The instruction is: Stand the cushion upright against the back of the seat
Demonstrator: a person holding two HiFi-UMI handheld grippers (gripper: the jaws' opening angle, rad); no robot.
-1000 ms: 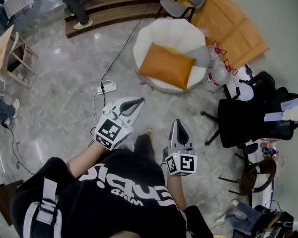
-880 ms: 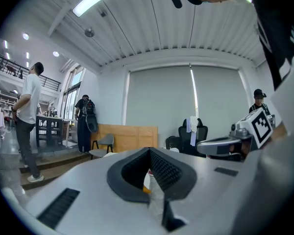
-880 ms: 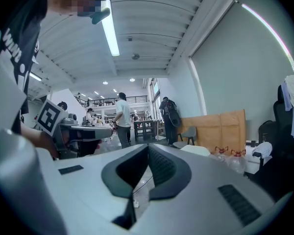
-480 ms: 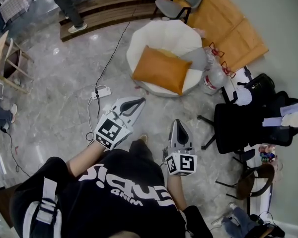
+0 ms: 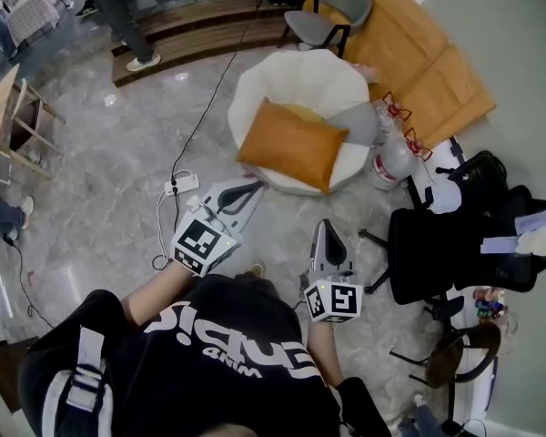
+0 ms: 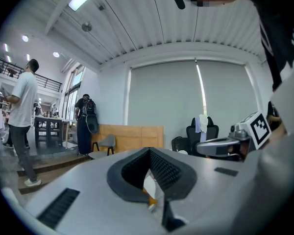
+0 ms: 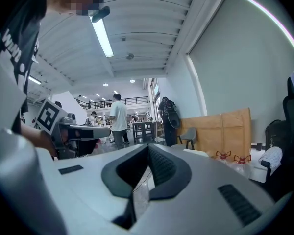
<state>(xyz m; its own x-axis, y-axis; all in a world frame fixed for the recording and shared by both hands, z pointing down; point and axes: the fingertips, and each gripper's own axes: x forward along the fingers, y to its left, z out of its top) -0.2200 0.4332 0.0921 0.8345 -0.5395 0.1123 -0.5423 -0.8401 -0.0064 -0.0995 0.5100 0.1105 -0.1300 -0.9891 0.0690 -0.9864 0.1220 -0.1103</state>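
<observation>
Orange cushion [image 5: 291,144] lying flat on white round seat [image 5: 302,69], not upright, ahead of both grippers. Left gripper [image 5: 251,188] jaws closed, empty. Right gripper [image 5: 328,229] closed, empty

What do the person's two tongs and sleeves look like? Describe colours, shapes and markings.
The left tongs and right tongs are pale grey wedge-shaped shells tapering to a tip, with black ribbed pads inside the jaws. Each carries a white cube printed with black square markers. The person wears a black short-sleeved T-shirt with white lettering.
</observation>
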